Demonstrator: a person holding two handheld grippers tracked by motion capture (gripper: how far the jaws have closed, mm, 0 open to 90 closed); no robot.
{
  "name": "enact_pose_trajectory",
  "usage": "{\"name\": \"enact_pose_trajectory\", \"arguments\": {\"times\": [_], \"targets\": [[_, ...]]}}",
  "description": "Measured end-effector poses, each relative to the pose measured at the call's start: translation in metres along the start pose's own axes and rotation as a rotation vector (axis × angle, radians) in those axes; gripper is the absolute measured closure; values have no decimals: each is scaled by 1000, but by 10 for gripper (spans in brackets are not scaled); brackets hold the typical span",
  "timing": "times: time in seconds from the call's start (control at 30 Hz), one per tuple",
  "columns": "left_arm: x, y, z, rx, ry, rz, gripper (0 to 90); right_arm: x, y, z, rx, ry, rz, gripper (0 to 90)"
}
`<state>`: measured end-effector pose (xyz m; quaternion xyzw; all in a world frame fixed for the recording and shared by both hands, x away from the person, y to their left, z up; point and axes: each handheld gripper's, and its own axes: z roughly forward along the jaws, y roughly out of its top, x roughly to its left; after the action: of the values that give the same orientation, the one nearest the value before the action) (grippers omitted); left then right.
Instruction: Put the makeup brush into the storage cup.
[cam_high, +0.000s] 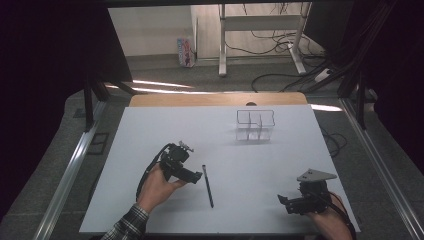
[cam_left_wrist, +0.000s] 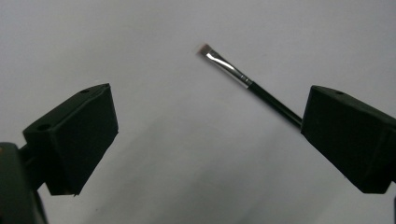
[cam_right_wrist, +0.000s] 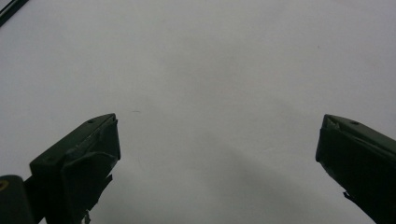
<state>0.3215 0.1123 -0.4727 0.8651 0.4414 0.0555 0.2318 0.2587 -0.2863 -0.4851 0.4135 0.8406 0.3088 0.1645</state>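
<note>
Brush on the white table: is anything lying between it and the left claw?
Nothing visible does. The left claw is open with its tips just beside the brush, and bare white table lies between them. In the left gripper view the brush runs behind one jaw, not yet gripped.

The left gripper (cam_high: 196, 176) is held low over the near left part of the table, its jaws spread wide and pointed to the person's right. The right gripper (cam_high: 283, 200) is held at the near right, jaws likewise wide apart, pointed left, nothing gripped between them.
</note>
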Motion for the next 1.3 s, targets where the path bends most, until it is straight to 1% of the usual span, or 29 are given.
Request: {"name": "enact_pose_trajectory", "arguments": {"times": [0.1,0.27,0.33,0.47,0.53,0.67,0.77,0.8,0.9,1.0,1.07,1.13,1.17,1.2,1.3], "targets": [[-4,5,2,7,5,11,49,0,0,0,3,1,0,0],[-9,11,4,10,14,14,62,0,0,0,3,1,-1,0],[-14,16,6,18,21,26,79,0,0,0,6,4,-2,0],[-18,20,8,20,29,32,102,0,0,1,8,2,-7,0],[-22,24,10,30,43,46,108,0,-1,1,7,2,-8,0],[-27,29,10,32,55,47,117,0,-1,1,9,2,-8,0],[-27,30,11,37,53,47,125,0,-1,1,12,3,-9,0],[-28,29,14,41,54,38,128,0,-1,1,12,4,-9,0],[-28,28,17,45,54,32,136,0,-1,1,12,4,-9,0],[-29,25,24,66,55,32,142,1,-1,2,15,6,-10,0],[-30,25,27,69,55,31,144,1,-1,2,17,5,-12,0],[-33,23,34,88,54,35,144,1,-1,2,19,7,-12,1],[-33,23,34,88,54,35,144,1,-1,2,19,7,-12,1],[-34,21,39,103,54,40,144,1,-1,2,21,8,-12,1],[-36,20,43,116,54,41,144,1,-1,2,22,9,-12,2]]}}
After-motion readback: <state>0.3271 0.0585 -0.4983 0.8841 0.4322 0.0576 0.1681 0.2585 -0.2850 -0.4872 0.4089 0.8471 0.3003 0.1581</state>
